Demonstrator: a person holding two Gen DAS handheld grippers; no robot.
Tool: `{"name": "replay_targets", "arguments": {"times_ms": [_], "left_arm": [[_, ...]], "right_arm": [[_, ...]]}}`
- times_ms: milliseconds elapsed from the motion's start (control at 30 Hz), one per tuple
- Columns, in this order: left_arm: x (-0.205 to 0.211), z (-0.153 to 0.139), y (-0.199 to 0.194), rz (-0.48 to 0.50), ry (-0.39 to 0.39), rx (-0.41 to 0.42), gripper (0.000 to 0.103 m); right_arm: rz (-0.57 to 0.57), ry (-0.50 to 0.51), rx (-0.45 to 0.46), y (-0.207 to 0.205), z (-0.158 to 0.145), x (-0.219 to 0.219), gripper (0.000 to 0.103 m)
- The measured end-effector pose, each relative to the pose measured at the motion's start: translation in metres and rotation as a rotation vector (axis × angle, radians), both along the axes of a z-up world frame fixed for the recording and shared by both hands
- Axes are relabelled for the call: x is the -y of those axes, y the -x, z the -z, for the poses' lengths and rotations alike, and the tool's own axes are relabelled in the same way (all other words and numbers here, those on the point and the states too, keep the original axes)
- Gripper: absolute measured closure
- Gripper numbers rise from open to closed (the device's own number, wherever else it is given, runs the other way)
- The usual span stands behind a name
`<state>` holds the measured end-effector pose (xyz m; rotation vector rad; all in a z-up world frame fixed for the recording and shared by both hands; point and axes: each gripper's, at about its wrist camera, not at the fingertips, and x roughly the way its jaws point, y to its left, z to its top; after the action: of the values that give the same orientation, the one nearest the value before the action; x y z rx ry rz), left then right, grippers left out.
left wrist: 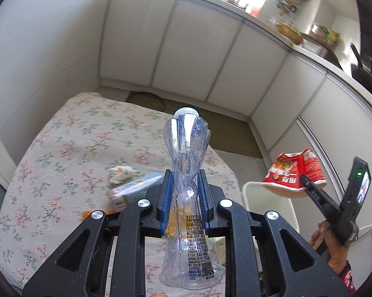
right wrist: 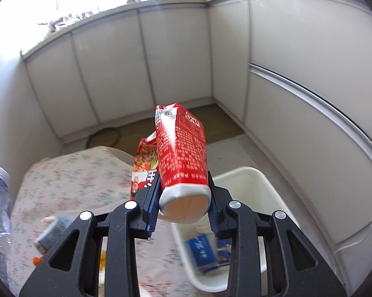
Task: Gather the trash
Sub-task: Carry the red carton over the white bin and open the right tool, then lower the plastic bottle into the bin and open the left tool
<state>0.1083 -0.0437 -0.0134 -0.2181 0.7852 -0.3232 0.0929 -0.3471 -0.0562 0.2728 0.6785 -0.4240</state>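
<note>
Left wrist: left claw [left wrist: 184, 198] pinches crushed bottle [left wrist: 186, 173], long axis fwd along fingers; bin [left wrist: 250, 190] lies to its right. Right wrist: right claw [right wrist: 183, 198] grips red cup [right wrist: 183, 156] (axis fwd), bin [right wrist: 260, 180] just below-right, nearer this hand.

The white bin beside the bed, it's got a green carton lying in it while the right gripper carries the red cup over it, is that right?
Not quite: the carton in the white bin is blue, not green, as the right wrist view shows. The rest holds: the bin stands beside the bed, and the right gripper carries the red cup over it.
</note>
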Motion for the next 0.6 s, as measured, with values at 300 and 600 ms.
{"name": "replay_targets", "arguments": {"times_ms": [300, 600], "left_arm": [[0.085, -0.005, 0.005, 0.128, -0.049, 0.019, 0.083], [0.177, -0.009, 0.009, 0.266, -0.070, 0.034, 0.083]], "right_arm": [[0.070, -0.040, -0.011, 0.025, 0.012, 0.056, 0.047], [0.163, -0.027, 0.026, 0.066, 0.008, 0.108, 0.031]]}}
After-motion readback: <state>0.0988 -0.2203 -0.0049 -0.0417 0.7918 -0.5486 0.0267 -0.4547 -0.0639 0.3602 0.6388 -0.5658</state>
